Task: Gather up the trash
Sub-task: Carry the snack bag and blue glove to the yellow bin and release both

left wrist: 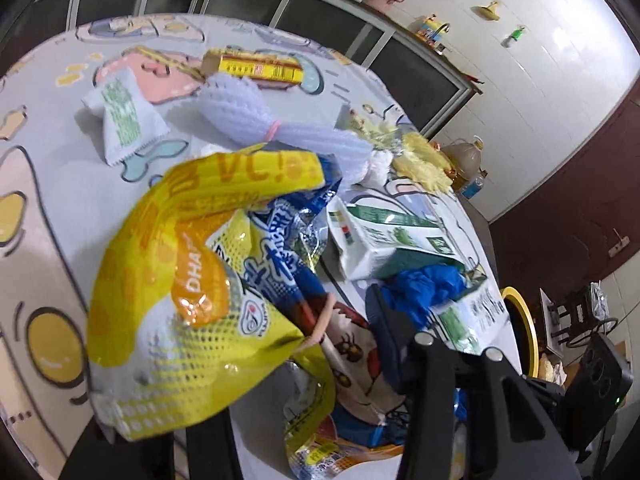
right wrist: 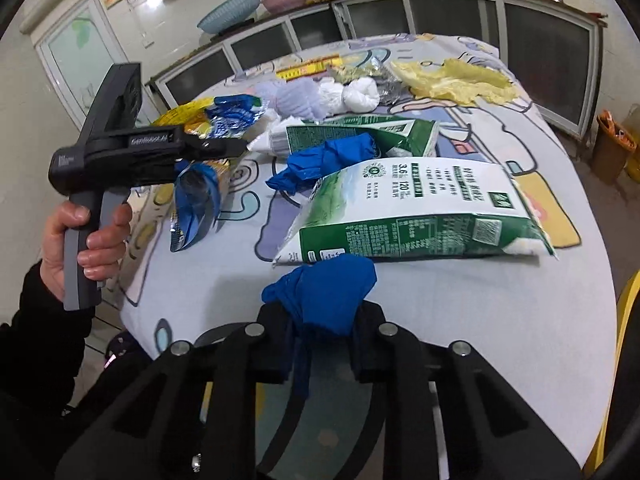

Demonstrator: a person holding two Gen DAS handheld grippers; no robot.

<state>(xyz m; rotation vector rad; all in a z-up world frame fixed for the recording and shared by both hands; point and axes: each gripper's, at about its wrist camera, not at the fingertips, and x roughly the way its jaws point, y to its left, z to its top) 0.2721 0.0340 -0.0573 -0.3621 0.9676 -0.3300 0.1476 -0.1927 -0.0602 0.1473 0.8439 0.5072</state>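
right gripper (right wrist: 320,344) clamps a blue glove (right wrist: 324,296) at the table's (right wrist: 460,312) near edge; left gripper (right wrist: 236,148) pinches a yellow wrapper (left wrist: 180,280).

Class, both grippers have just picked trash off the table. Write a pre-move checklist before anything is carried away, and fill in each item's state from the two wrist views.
1. Right gripper pinches the blue glove: ok.
2. Left gripper holds the yellow snack bag: ok, bag lifted off the cloth.
3. Bag hangs clear of other litter: cannot tell.
4. Table cleared: not ok; the milk bag and second blue glove remain.
5. Trash bin located: cannot tell.
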